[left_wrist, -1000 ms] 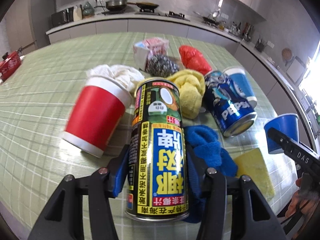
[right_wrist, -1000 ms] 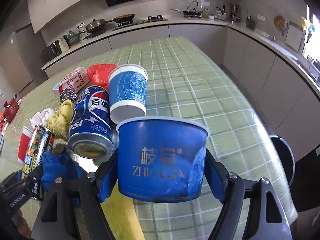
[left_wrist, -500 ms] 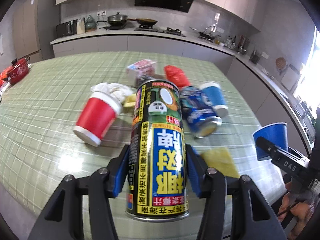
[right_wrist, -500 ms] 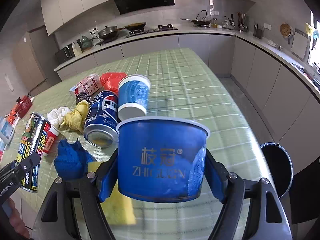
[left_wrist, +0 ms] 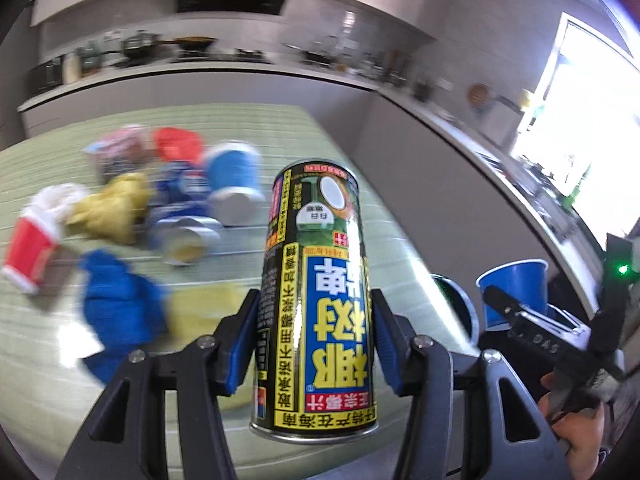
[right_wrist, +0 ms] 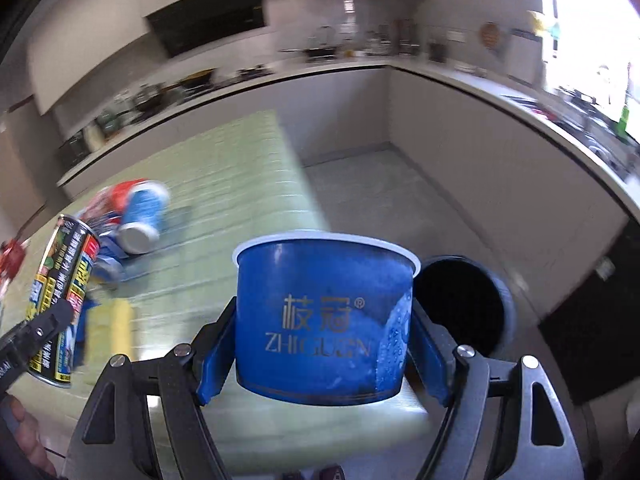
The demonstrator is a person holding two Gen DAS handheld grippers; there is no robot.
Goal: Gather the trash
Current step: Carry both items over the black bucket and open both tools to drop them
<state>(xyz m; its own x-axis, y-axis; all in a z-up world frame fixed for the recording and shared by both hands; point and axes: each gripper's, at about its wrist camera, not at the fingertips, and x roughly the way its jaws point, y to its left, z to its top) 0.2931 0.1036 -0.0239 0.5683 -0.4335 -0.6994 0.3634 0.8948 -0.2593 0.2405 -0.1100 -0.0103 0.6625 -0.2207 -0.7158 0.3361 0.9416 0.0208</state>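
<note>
- red cup [left_wrist: 28, 248], yellow cloth [left_wrist: 110, 210], blue cloth [left_wrist: 120, 312], Pepsi can [left_wrist: 180, 216], blue-white cup [left_wrist: 234, 184] lie on the green checked surface [left_wrist: 320, 152], all blurred; rubbish among them not yet collected
- left gripper [left_wrist: 314, 346]: jaws clamped on upright black-yellow can [left_wrist: 320, 292], lifted clear of the surface
- right gripper [right_wrist: 320, 352]: jaws set wide, pads pressed on both sides of blue paper bowl [right_wrist: 324, 320], rim up, also off the surface
- black bin [right_wrist: 460, 304] on the floor, just behind the bowl, open top
- judgement: two items in hand near the bin, nothing dropped yet; bin contents not visible; several pieces left
</note>
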